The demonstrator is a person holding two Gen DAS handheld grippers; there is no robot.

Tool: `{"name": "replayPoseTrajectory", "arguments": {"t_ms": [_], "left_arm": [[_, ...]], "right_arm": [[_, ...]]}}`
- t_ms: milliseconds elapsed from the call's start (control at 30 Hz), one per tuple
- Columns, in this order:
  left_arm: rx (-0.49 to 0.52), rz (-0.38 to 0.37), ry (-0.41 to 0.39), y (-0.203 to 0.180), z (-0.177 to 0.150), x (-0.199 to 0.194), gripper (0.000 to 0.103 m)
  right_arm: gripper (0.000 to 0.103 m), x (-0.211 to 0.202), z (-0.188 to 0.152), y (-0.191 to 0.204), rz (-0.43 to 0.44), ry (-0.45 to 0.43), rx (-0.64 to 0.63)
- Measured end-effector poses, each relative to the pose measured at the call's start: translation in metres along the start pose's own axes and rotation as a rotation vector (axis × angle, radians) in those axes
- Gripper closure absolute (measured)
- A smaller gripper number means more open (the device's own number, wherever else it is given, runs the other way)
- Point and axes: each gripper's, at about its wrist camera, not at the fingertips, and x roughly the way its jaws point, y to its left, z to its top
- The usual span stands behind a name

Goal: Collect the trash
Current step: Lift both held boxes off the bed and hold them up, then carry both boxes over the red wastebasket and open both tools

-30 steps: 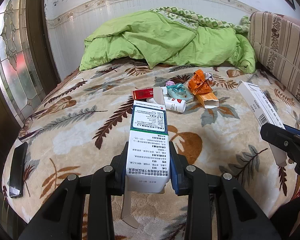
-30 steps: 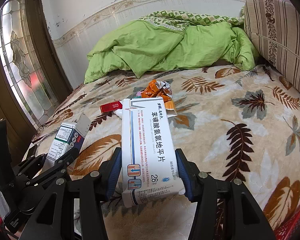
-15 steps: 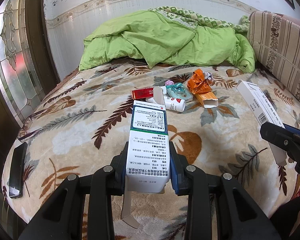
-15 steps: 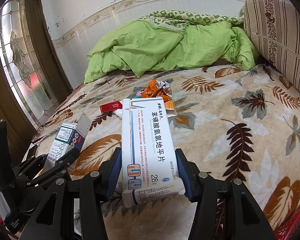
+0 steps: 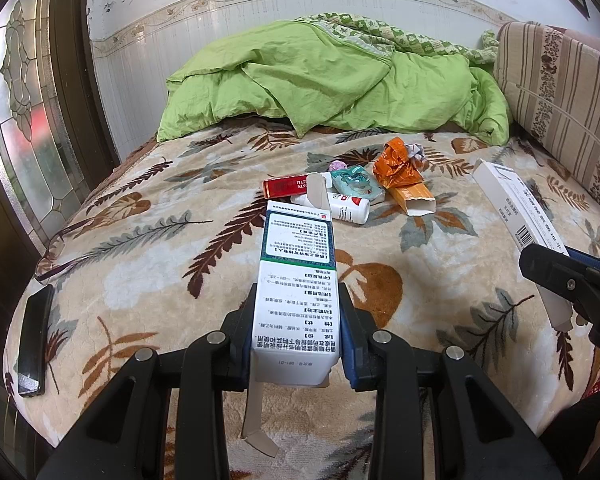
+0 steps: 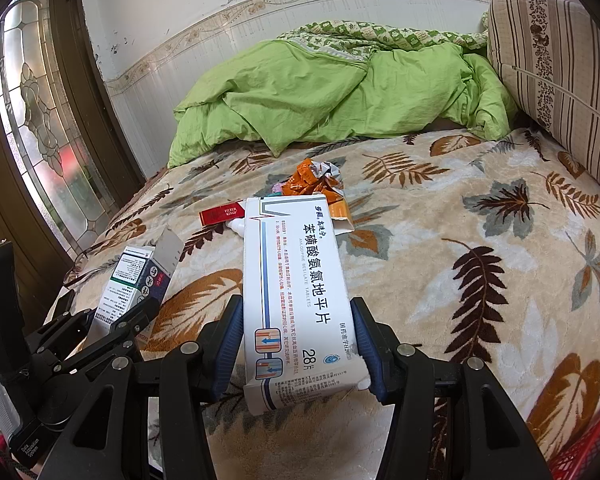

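Observation:
My left gripper is shut on a green-and-white medicine box with open flaps, held above the near edge of the bed. My right gripper is shut on a long white tablet box with blue stripes; that box also shows at the right of the left wrist view. A pile of trash lies mid-bed: a red cigarette pack, a white bottle, a teal wrapper, an orange wrapper and an orange carton.
A leaf-patterned blanket covers the bed. A green duvet is heaped at the far end. A striped cushion stands at the right. A black phone lies at the left edge. A red basket shows at bottom right.

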Motion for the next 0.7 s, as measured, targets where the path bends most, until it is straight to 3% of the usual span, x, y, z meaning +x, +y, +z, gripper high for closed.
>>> {"name": "replayPoseTrajectory", "arguments": {"t_ms": [533,700], "left_arm": [[0.001,-0.003,0.001,0.0003,0.0002,-0.0004,0.071],[-0.001,-0.044,-0.010,-0.0051,0.0031,-0.0089,0.071]], "right_arm": [[0.047,0.0003,-0.0008,0.0010,0.005,-0.002,0.009],[0.047,-0.0056,-0.0021,-0.0037,0.029,-0.002,0.051]]}}
